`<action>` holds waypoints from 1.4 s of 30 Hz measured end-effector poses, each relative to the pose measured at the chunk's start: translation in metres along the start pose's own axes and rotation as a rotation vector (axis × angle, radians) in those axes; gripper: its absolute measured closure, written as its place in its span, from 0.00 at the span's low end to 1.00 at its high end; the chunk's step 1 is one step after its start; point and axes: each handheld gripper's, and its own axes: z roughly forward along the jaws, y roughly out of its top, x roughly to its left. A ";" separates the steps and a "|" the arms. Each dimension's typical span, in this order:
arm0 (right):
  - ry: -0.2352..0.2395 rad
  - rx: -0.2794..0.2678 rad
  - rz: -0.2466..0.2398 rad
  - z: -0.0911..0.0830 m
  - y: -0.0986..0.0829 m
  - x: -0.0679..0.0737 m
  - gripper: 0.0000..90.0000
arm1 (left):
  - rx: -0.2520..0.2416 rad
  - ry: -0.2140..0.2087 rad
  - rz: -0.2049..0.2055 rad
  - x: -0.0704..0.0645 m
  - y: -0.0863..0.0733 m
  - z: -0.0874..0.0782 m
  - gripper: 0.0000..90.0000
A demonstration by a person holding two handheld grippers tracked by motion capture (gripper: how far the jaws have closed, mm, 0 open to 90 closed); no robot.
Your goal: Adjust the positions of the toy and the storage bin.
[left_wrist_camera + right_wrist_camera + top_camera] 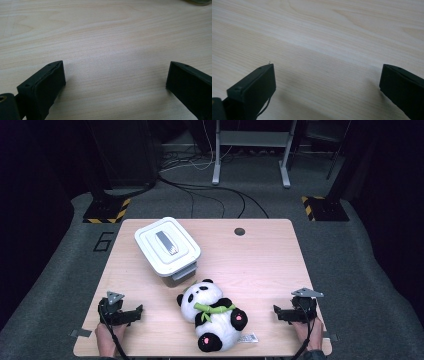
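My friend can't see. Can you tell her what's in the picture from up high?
A stuffed panda lies on a wooden table between two hand-held grippers, left and right. A white box with its lid on sits behind the panda.

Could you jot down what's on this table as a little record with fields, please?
Surface: wooden table
Toy: panda plush lying near the front edge, green scarf
Container: white lidded box, lid on, behind the panda
Left gripper: resting on the table, fingers spread, holding nothing
Right gripper: same, open and empty
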 end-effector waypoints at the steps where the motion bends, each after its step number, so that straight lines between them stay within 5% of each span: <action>1: 0.000 0.000 0.000 0.000 0.000 0.000 0.00 | 0.000 0.000 0.000 0.000 0.000 0.000 0.02; 9: 0.112 -0.050 -0.067 -0.029 0.031 0.033 0.00 | 0.000 -0.002 0.000 0.000 0.000 0.000 0.02; 16: 0.212 -0.076 -0.170 -0.052 0.062 0.077 0.00 | 0.000 0.000 0.000 0.000 0.000 0.000 0.02; 26: 0.321 -0.071 -0.249 -0.059 0.084 0.120 0.00 | 0.000 0.000 0.000 0.000 0.000 0.000 0.02; 37: 0.379 0.002 -0.361 -0.047 0.098 0.170 0.23 | 0.000 0.000 0.000 0.000 0.000 0.000 0.02; 42: 0.376 0.043 -0.416 -0.038 0.100 0.189 0.43 | 0.000 -0.002 -0.001 0.000 0.000 0.000 0.02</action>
